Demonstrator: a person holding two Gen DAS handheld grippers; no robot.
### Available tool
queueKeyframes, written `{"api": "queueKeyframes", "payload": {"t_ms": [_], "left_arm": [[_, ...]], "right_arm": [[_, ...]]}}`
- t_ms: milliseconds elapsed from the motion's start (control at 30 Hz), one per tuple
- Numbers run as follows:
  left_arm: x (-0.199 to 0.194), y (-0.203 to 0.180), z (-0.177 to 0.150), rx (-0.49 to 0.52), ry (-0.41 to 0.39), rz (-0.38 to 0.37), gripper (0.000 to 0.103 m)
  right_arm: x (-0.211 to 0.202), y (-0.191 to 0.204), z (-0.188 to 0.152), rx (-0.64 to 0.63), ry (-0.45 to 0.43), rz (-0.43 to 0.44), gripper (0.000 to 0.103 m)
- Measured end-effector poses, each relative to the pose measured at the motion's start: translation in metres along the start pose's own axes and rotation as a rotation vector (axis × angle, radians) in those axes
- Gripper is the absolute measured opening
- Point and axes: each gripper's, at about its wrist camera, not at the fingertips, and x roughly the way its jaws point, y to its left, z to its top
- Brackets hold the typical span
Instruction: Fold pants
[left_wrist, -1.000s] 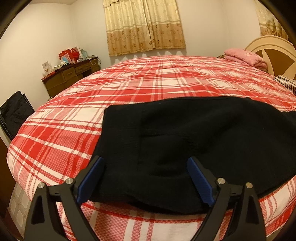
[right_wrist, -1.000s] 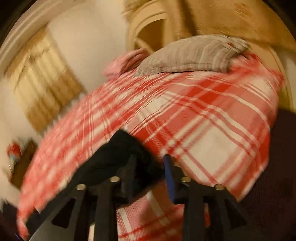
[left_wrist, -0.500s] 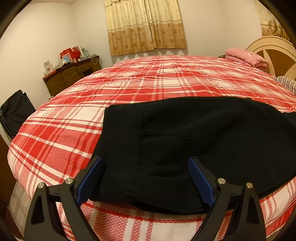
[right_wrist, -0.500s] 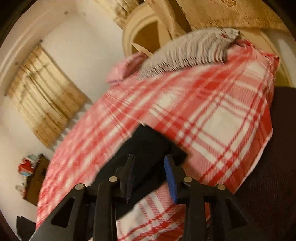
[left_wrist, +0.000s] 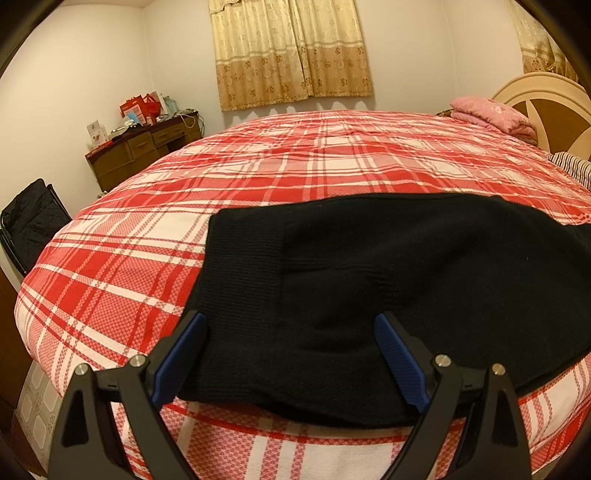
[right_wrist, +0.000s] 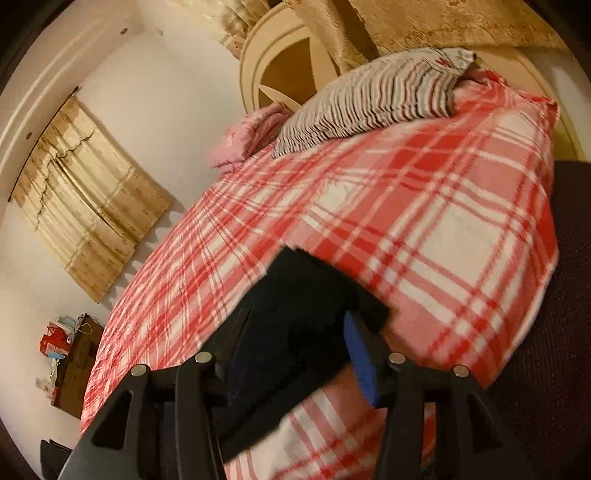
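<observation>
Black knit pants (left_wrist: 369, 288) lie flat on the red-and-white plaid bed (left_wrist: 295, 162), near its front edge, with the ribbed waistband to the left. My left gripper (left_wrist: 291, 332) is open and hovers over the waist end, its blue pads (left_wrist: 397, 354) wide apart on either side of the fabric. In the right wrist view the leg end of the pants (right_wrist: 306, 295) lies between the jaws of my right gripper (right_wrist: 295, 332). The jaws stand apart around the cloth, and the view is tilted and blurred.
A pink folded blanket (left_wrist: 491, 114) and a striped pillow (right_wrist: 373, 99) lie by the cream headboard (left_wrist: 546, 99). A brown dresser (left_wrist: 144, 147) with clutter stands by the far left wall. A black bag (left_wrist: 33, 218) sits on the floor at left. Curtains (left_wrist: 291, 51) hang behind the bed.
The left gripper has held still over the waistband. The right gripper's view has swung and tilted, and its jaws have spread wider around the leg end of the pants.
</observation>
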Motion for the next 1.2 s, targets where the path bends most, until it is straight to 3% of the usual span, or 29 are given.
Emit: {"api": "queueKeyframes", "payload": {"t_ms": [133, 167, 200, 233, 367, 467, 633, 767, 833, 867, 933, 967, 1000, 1033, 1133, 1200], "left_arm": [[0.000, 0.000, 0.000, 0.000, -0.001, 0.000, 0.096], [0.000, 0.000, 0.000, 0.000, -0.001, 0.000, 0.096], [0.000, 0.000, 0.000, 0.001, -0.001, 0.001, 0.096], [0.000, 0.000, 0.000, 0.001, -0.001, 0.001, 0.096], [0.000, 0.000, 0.000, -0.001, 0.004, -0.001, 0.096], [0.000, 0.000, 0.000, -0.001, 0.005, -0.001, 0.096], [0.001, 0.000, -0.001, 0.000, 0.001, -0.002, 0.096], [0.001, 0.000, 0.000, 0.002, 0.009, -0.001, 0.096], [0.000, -0.001, 0.001, 0.003, 0.013, -0.001, 0.096], [0.000, -0.001, 0.001, 0.005, 0.011, 0.000, 0.096], [-0.001, -0.002, 0.000, 0.009, 0.006, 0.006, 0.096], [-0.001, -0.002, 0.001, 0.009, 0.003, 0.008, 0.096], [-0.001, -0.002, 0.001, 0.009, 0.001, 0.010, 0.096], [-0.001, -0.003, 0.000, 0.008, -0.001, 0.013, 0.096], [-0.002, -0.003, 0.002, 0.008, -0.004, 0.020, 0.096], [-0.008, -0.004, 0.003, 0.006, -0.015, 0.032, 0.096]], "right_arm": [[0.011, 0.000, 0.000, -0.010, 0.005, -0.032, 0.048], [0.011, 0.003, 0.000, -0.031, 0.009, -0.048, 0.037], [0.014, 0.008, 0.000, -0.057, 0.029, -0.056, 0.012], [0.016, 0.013, 0.000, -0.083, 0.056, -0.052, 0.005], [-0.007, 0.038, 0.009, -0.193, -0.001, -0.012, 0.006], [-0.030, 0.042, 0.019, -0.199, -0.050, 0.024, 0.006], [-0.009, 0.001, 0.003, -0.201, 0.087, -0.162, 0.006], [-0.008, -0.006, -0.001, -0.174, 0.067, -0.136, 0.009], [-0.009, -0.006, 0.006, -0.126, 0.061, -0.165, 0.011], [-0.016, -0.006, 0.006, -0.099, 0.020, -0.212, 0.013], [-0.048, 0.004, 0.006, -0.059, -0.173, -0.436, 0.014], [-0.059, 0.013, 0.004, -0.073, -0.242, -0.447, 0.014], [-0.063, 0.023, 0.001, -0.108, -0.273, -0.407, 0.014], [-0.060, 0.042, -0.005, -0.200, -0.253, -0.308, 0.014], [-0.032, 0.087, -0.031, -0.383, -0.063, -0.070, 0.014], [-0.018, 0.108, -0.052, -0.444, 0.003, -0.019, 0.014]]}}
